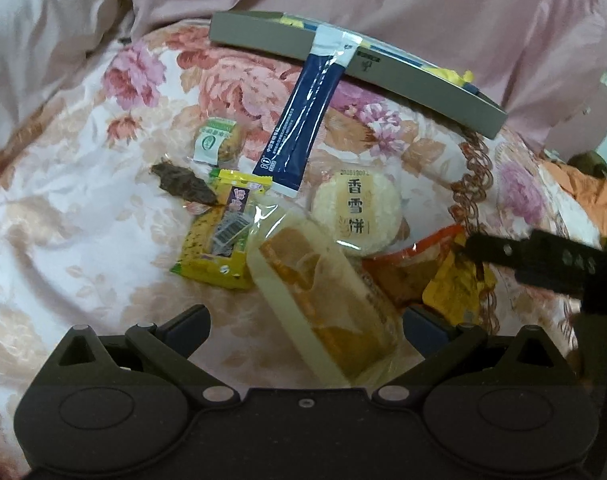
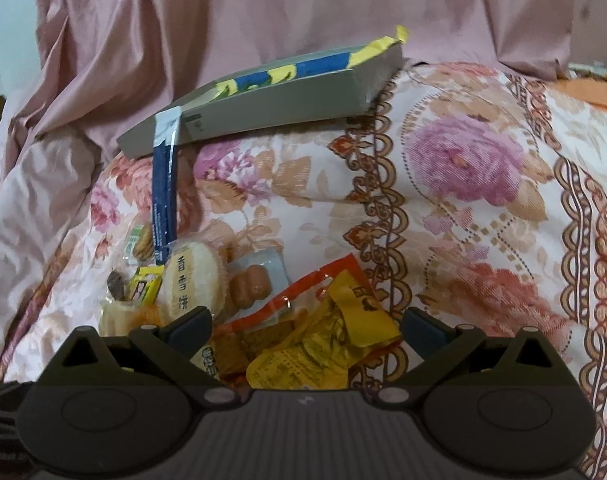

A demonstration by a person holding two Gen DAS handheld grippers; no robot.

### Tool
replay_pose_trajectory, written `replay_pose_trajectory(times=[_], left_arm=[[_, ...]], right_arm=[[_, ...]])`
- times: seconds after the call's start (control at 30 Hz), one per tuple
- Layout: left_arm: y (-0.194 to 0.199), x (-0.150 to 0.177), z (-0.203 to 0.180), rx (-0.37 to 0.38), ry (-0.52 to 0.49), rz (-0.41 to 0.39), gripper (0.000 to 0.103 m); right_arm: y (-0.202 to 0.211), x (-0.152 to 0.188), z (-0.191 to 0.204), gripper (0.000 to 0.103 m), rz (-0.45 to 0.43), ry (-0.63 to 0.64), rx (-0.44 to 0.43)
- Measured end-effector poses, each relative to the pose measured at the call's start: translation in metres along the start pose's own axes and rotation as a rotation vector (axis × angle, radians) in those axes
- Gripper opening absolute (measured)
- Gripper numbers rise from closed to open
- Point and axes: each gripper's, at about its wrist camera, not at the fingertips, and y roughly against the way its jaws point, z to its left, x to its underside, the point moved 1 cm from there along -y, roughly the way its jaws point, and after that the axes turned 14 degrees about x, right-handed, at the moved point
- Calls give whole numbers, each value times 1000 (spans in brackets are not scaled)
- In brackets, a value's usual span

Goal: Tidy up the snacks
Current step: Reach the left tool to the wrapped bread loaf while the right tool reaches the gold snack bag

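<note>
Snacks lie in a heap on a floral quilt. My left gripper point(image 1: 305, 320) is open, its fingers either side of a clear-wrapped yellow cake point(image 1: 323, 292). My right gripper point(image 2: 305, 326) is open over a crumpled yellow packet point(image 2: 315, 348) and an orange-red packet point(image 2: 303, 300). Beyond the heap, a blue stick sachet point(image 1: 299, 120) leans against a flat grey box point(image 1: 355, 64). A round rice cracker point(image 1: 357, 210), a yellow barcode packet point(image 1: 219, 236), a small green-white packet point(image 1: 215, 142) and a brown wrapped piece point(image 1: 183, 182) lie between. One of the right gripper's fingers point(image 1: 479, 248) touches the crumpled yellow packet point(image 1: 459, 284).
A small sausage pack point(image 2: 255, 284) lies beside the rice cracker point(image 2: 191, 280). The grey box point(image 2: 271, 100) holds blue and yellow packets. Pink bedding point(image 2: 263, 12) rises behind it. The quilt point(image 2: 483, 200) stretches bare to the right, and orange cloth point(image 1: 591, 196) lies at the far right.
</note>
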Motion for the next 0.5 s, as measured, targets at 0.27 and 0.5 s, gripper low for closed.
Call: replay_pose_trajectory(times=[0.27,0.5], left_arm=[[-26,-13,10,14,135,43,94],[-31,-9,27,115,272,41,77]], right_arm=[[-12,0,-14,103,63,-92,-8],[-33,4,-23,103,176,-181,-41]])
